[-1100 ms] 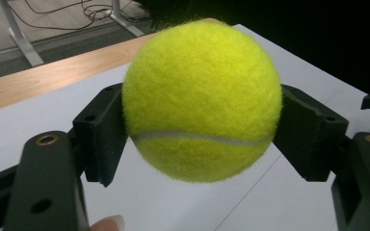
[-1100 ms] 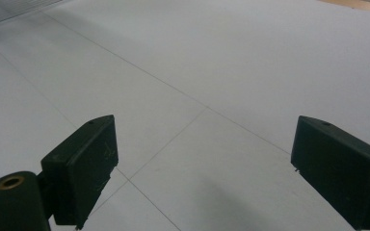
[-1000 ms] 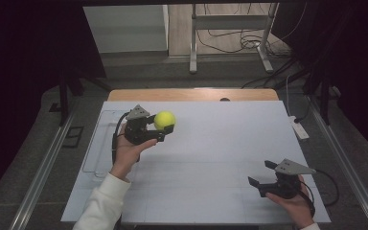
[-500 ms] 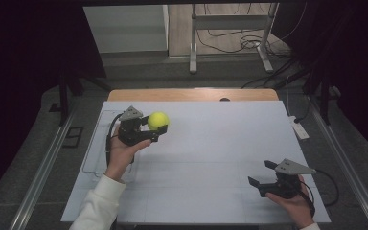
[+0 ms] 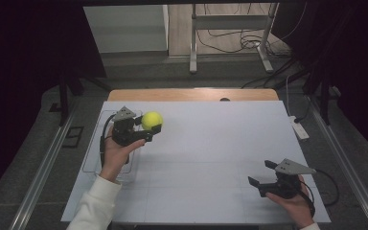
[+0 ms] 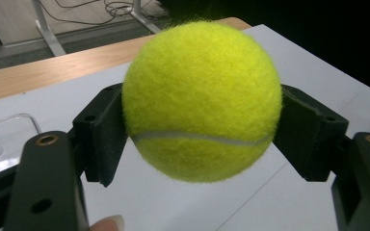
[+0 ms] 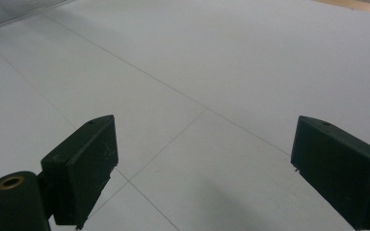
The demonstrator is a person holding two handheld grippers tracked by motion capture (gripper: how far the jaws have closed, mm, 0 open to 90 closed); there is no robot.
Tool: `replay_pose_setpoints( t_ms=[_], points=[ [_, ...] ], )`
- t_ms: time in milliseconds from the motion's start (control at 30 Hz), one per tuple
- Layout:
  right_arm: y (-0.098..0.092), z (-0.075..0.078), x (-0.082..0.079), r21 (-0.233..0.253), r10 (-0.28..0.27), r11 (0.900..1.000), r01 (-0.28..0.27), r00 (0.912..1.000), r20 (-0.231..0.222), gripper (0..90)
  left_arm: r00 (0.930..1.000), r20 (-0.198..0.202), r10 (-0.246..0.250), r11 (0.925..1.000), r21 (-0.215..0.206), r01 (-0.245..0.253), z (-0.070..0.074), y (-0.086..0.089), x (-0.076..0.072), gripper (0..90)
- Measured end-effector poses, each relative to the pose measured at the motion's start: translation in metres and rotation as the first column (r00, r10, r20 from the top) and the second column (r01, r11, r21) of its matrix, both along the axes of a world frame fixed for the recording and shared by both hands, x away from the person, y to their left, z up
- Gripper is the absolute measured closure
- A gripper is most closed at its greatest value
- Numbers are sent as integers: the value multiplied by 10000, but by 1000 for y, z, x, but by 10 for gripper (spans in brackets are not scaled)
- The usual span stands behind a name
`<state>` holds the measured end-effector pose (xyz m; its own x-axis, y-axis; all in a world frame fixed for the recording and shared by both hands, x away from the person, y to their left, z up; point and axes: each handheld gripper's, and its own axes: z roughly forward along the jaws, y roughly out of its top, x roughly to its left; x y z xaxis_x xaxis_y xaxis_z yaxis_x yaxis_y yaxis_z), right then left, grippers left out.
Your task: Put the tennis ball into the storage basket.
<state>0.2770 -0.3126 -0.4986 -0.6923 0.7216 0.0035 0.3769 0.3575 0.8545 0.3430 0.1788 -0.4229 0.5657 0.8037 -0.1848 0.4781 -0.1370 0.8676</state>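
Two black jaws of the left gripper (image 6: 200,139) clamp the tennis ball (image 6: 202,98) across its middle, a light, springy, felt-covered thing that grips well, while the right gripper (image 7: 200,166) stands wide and empty.

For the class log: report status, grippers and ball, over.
Left gripper shut on tennis ball, above the table. Right gripper open, empty. Nothing in the way.
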Motion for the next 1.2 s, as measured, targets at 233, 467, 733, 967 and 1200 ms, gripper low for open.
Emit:
replay_pose_setpoints(
  t_ms=[233,467,733,967,1200],
  points=[
    [0,0,0,-51,-4,10000,4,10000,-5,97,9999,-3,166,9999,-17,-166,0,5,1,270],
    [0,0,0,-34,13,10000,-13,10000,-8,97,9993,24,380,9992,-137,-380,1,12,0,270],
    [0,0,0,-44,-9,10000,9,10000,4,97,9975,11,708,9975,-38,-708,0,21,0,270],
    [0,-1,1,-37,5,10000,-5,10000,-26,97,9954,-83,953,9954,-18,-953,-3,28,3,270],
    [0,-1,1,-67,6,10000,-6,10000,-50,97,9935,-112,1136,9935,-86,-1137,-5,34,7,270]
  ],
)
